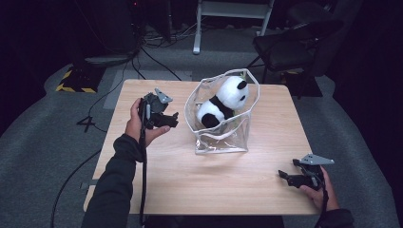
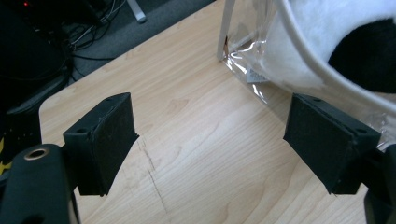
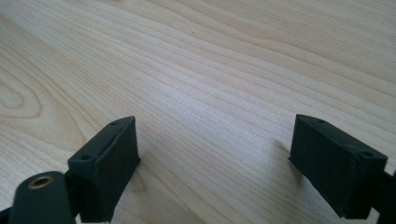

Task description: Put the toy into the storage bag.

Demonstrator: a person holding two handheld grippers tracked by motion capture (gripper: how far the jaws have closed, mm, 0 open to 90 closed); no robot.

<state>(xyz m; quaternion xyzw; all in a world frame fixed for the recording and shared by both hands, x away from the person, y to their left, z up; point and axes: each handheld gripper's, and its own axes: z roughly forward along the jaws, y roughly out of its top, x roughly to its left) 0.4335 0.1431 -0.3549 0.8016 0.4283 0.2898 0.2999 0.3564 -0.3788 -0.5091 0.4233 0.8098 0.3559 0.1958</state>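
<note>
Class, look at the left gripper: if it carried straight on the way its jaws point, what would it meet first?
Most likely the clear plastic bag holding the plush panda; the left gripper, jaws open, points at its lower side, though depth is hard to judge.

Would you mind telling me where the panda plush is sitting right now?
In the high view, the panda plush sits inside the clear plastic bag, standing open at the table's far middle, just right of the left tongs.
</note>
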